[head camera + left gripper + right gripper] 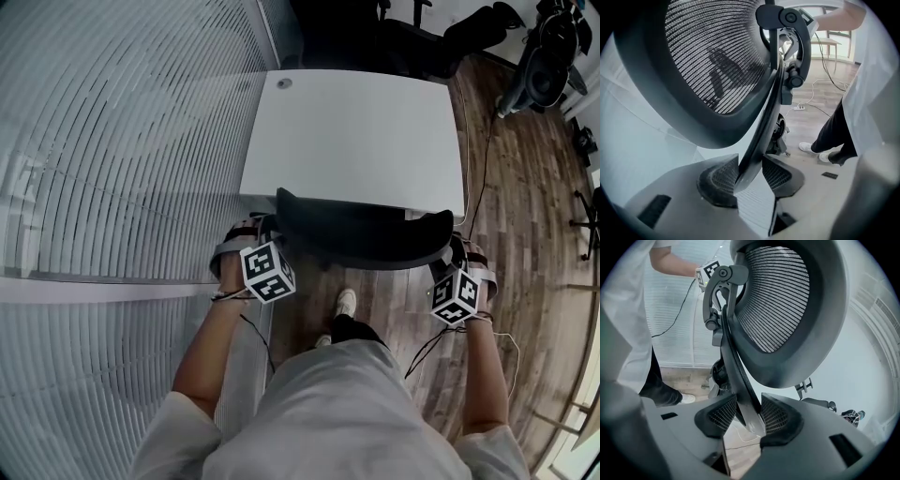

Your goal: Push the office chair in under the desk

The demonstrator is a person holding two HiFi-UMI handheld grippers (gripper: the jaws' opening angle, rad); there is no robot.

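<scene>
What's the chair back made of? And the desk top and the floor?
Chair back: black see-through mesh, likely fabric, in a matte plastic-looking frame. Desk top: smooth matte white, probably laminate. Floor: brown planks with grain, wood or wood-look.

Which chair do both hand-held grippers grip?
The office chair nearest the person, at the white desk: left hand-held gripper and right hand-held gripper clamp its backrest. Other chairs stand beyond the desk.

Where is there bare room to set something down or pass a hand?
The desk is bare except a round cap at its far left corner. Floor right of the desk: open. Crowded: the desk's near edge, where left gripper and right gripper clamp the chair.
</scene>
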